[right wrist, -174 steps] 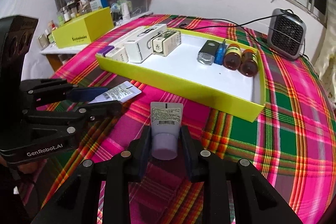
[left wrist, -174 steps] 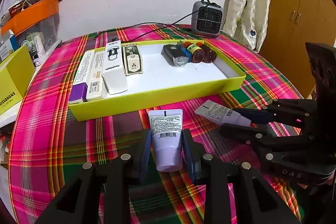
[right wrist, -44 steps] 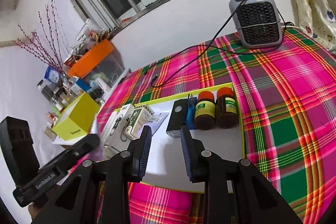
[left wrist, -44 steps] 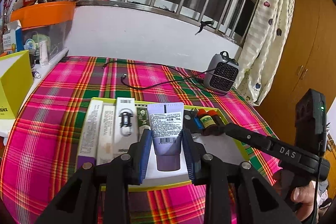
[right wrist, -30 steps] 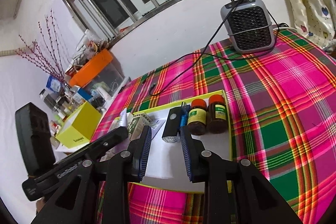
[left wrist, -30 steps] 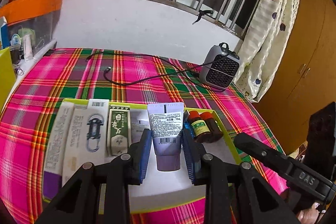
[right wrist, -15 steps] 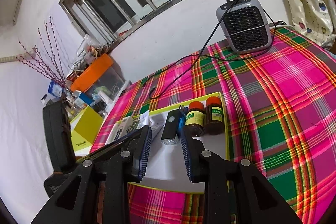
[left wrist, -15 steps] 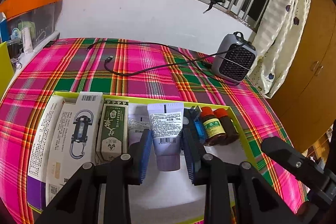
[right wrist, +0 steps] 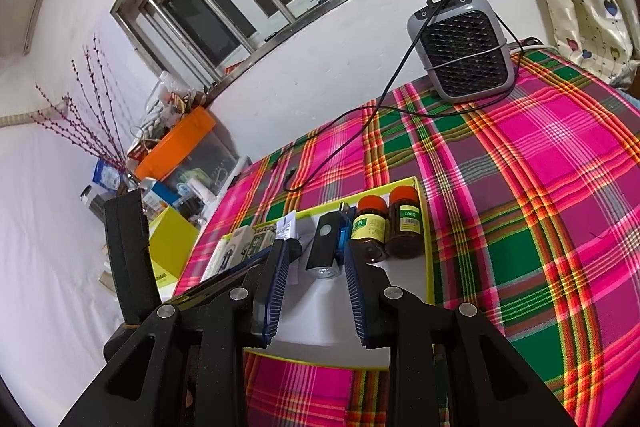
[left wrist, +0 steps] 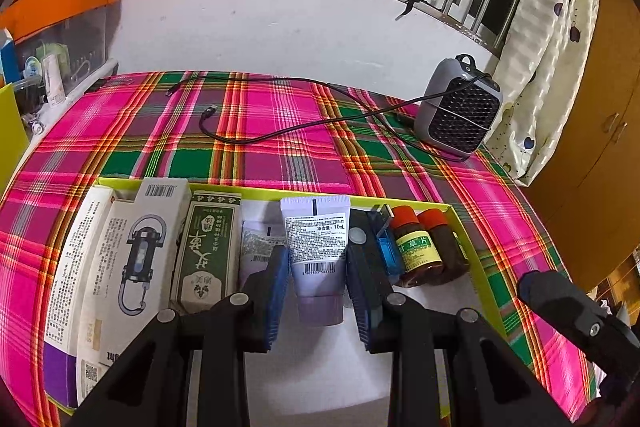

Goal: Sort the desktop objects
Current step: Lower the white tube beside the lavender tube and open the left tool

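My left gripper (left wrist: 317, 254) is shut on a pale purple tube (left wrist: 316, 239) with a white label and barcode. It holds the tube cap-down just above the white floor of the yellow-green tray (left wrist: 280, 190). The tube hangs between a flat white sachet (left wrist: 255, 247) and a black device (left wrist: 360, 239). My right gripper (right wrist: 316, 291) stands open and empty over the tray's near right part (right wrist: 430, 267), with the black device (right wrist: 324, 247) seen through its gap. The left gripper's body (right wrist: 128, 259) is at the left of the right wrist view.
In the tray lie three boxes at the left (left wrist: 132, 255), a blue stick (left wrist: 386, 247) and two brown bottles (left wrist: 416, 255) at the right. A grey heater (left wrist: 458, 111) and its black cable (left wrist: 280, 131) sit beyond on the plaid cloth. A yellow box (right wrist: 172, 247) stands off to the left.
My left gripper has carried the tube forward and down over the tray, which now looks nearer. The right gripper has kept still and stayed empty.
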The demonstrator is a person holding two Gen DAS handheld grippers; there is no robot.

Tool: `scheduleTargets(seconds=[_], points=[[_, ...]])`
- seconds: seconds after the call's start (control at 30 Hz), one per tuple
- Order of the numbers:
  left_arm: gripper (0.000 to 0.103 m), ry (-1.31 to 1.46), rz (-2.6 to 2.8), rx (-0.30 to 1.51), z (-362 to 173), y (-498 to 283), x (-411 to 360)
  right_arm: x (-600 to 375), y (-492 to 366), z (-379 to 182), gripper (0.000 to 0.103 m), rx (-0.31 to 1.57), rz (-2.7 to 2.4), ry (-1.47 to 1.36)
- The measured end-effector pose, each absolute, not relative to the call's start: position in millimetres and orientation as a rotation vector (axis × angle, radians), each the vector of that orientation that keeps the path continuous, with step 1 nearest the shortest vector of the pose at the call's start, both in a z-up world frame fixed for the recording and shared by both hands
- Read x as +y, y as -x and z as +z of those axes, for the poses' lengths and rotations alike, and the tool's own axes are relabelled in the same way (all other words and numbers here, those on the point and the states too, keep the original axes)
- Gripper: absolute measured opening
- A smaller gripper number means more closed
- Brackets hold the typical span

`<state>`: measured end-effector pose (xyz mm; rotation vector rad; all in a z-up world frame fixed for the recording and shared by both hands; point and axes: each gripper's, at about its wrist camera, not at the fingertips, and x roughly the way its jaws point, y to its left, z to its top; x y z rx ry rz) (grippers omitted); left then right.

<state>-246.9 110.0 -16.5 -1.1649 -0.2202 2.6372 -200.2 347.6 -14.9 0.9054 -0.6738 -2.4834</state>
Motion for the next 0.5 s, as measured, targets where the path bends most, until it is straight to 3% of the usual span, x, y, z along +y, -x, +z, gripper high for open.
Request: scheduleTargets(seconds=[0.5], points=[[0.031,1.162,2.663,-0.192,-12.8,248.7,107.0,347.5,200.3,-16.7,0.031,-0.676,-2.485,-0.909]])
